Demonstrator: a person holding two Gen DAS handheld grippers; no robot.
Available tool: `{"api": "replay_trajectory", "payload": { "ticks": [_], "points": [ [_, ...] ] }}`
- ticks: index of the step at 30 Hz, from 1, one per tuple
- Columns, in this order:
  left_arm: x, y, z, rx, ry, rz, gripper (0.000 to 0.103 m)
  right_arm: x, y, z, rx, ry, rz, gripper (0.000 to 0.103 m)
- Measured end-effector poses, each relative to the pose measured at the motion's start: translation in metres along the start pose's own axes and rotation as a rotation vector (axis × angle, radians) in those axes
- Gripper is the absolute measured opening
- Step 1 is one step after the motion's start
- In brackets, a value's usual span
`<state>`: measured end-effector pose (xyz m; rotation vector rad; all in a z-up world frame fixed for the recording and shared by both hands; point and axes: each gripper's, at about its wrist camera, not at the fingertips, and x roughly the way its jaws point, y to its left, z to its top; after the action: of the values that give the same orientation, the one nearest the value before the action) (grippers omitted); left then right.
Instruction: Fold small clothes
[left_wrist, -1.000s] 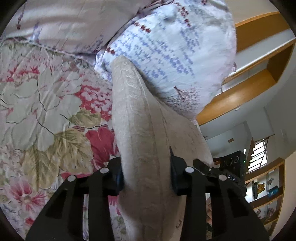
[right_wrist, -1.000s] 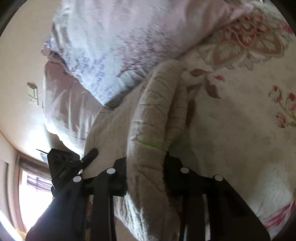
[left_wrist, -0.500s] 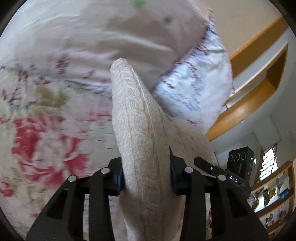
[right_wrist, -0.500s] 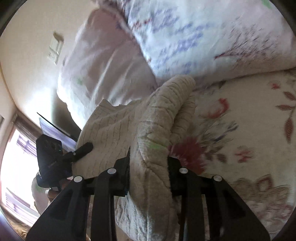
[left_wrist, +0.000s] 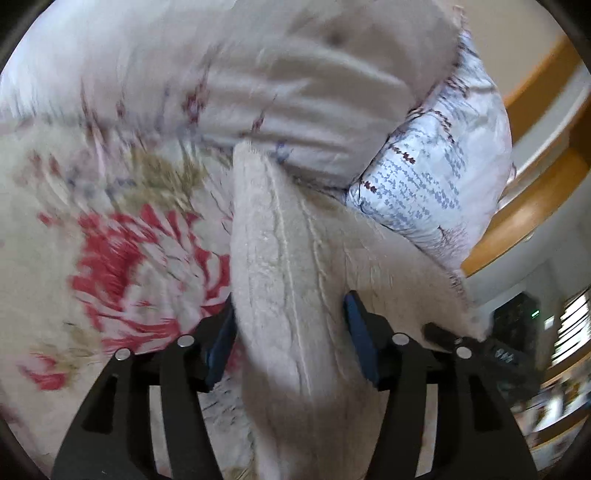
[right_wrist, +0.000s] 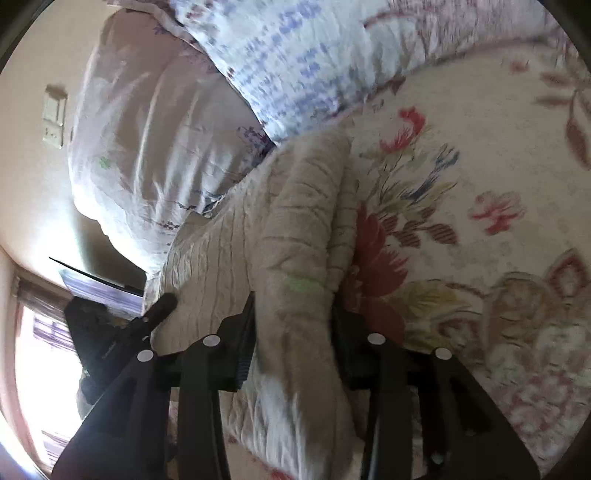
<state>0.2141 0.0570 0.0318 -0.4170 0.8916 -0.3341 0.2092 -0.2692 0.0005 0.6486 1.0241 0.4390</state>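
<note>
A beige cable-knit garment (left_wrist: 288, 280) is held off the floral bedspread (left_wrist: 122, 258) by both grippers. My left gripper (left_wrist: 290, 332) is shut on one bunched edge of it. My right gripper (right_wrist: 291, 332) is shut on another edge of the same garment (right_wrist: 295, 236), which stretches left toward the other gripper (right_wrist: 147, 317). In the left wrist view the right gripper (left_wrist: 498, 350) shows at the lower right, beyond the cloth. The garment's far ends point toward the pillows.
Two pillows lie ahead: a pale pink one (left_wrist: 280, 85) and a white one with blue print (left_wrist: 436, 184). Wooden shelves (left_wrist: 535, 192) stand at the right. A wall switch (right_wrist: 53, 114) and a bright window (right_wrist: 33, 354) show in the right wrist view.
Both grippers have swung with the garment still pinched. The pillows have shifted in view and the bedspread's red flower is closer under the left gripper. The views are motion-blurred.
</note>
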Motion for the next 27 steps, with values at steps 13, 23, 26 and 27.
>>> {"api": "replay_trajectory", "payload": {
  "ticks": [13, 23, 26, 27],
  "points": [
    [-0.031, -0.063, -0.043, 0.344, -0.080, 0.154, 0.057, -0.036, 0.005, -0.026, -0.124, -0.112, -0.110, 0.017],
    [-0.009, -0.045, -0.054, 0.318, -0.022, 0.269, 0.064, -0.035, 0.012, -0.036, -0.151, -0.174, -0.282, 0.044],
    [-0.026, -0.043, -0.056, 0.290, -0.056, 0.248, 0.064, -0.056, 0.034, -0.047, -0.272, -0.263, -0.325, 0.044],
    [-0.031, -0.042, -0.057, 0.290, -0.068, 0.256, 0.064, -0.062, 0.043, -0.052, -0.320, -0.289, -0.312, 0.044]
  ]
}}
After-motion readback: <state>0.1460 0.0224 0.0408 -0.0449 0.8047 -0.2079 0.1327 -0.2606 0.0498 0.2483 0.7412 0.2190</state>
